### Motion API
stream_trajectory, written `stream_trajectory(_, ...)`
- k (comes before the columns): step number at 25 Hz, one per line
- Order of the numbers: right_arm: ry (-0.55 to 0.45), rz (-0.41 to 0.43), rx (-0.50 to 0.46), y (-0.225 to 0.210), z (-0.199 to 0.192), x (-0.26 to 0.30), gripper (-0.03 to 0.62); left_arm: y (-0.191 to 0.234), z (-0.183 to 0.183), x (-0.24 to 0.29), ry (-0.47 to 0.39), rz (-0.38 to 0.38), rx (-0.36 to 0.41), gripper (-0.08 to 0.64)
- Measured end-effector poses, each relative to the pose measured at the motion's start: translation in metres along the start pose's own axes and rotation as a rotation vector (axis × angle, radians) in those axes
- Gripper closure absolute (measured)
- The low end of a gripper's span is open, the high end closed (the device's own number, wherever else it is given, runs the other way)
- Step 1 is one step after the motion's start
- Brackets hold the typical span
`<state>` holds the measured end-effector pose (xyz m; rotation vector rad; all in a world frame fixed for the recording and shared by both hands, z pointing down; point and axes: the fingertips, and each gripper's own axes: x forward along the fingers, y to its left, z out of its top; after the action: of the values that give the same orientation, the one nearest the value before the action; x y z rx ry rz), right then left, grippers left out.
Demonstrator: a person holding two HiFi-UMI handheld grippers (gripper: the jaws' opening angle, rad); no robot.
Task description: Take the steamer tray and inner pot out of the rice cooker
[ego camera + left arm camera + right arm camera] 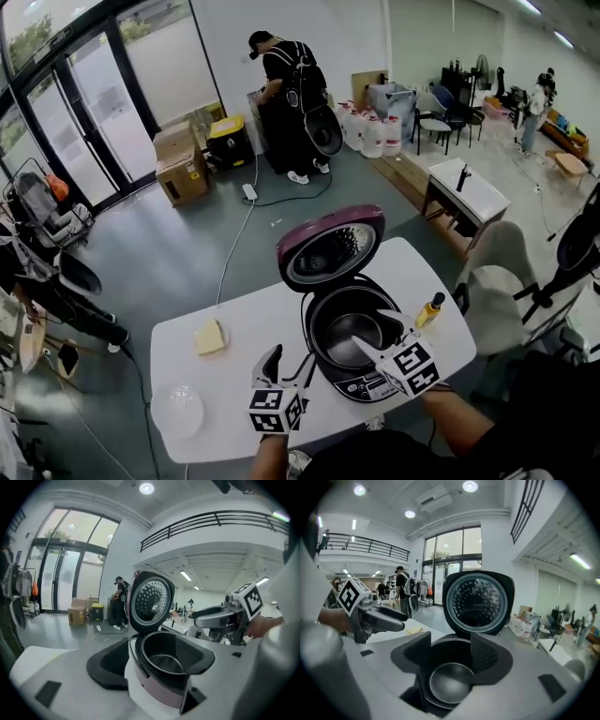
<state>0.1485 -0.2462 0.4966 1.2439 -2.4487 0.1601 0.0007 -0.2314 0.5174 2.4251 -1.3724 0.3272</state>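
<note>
The rice cooker (361, 347) stands on the white table (244, 314) with its maroon lid (330, 246) raised. The dark inner pot (349, 330) sits inside it, its bare shiny bottom showing (450, 681) (165, 662). My left gripper (286, 363) hovers open just left of the cooker's front, nothing between its pads (107, 663). My right gripper (377, 339) is open at the cooker's front right rim and looks down into the pot (450, 656). Neither gripper holds anything. A translucent round tray (178, 410) lies near the table's front left corner.
A yellow block (211, 336) lies left of the cooker and a small yellow-capped bottle (429, 310) stands to its right. A grey chair (502, 281) is beside the table's right end. A person (289, 103) stands far off among boxes.
</note>
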Motion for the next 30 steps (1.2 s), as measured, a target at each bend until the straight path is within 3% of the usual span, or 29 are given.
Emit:
stream_trajectory(7,0.097,0.073,0.226,-0.070,-0.062,-0.018,0.347,-0.025,-0.039,0.040,0.093,-0.070,-0.265,0.233)
stream_trajectory(14,0.210,0.293,0.618,-0.102,-0.110,-0.018,0.347,-0.035,-0.063,0.051,0.138,-0.198,-0.697,0.224)
stream_trajectory(18,0.274,0.426,0.849,-0.100,-0.120,-0.008,0.345,-0.040,-0.072,0.057,0.151,-0.251,-0.883,0.219)
stream_trajectory(24,0.358,0.524,1.080,-0.098,-0.129,0.002,0.339,-0.047,-0.074,0.063,0.167,-0.277,-1.038,0.219)
stream_trajectory(30,0.368,0.550,1.119,-0.102,-0.128,0.005,0.341,-0.042,-0.077,0.063,0.161,-0.242,-1.107,0.239)
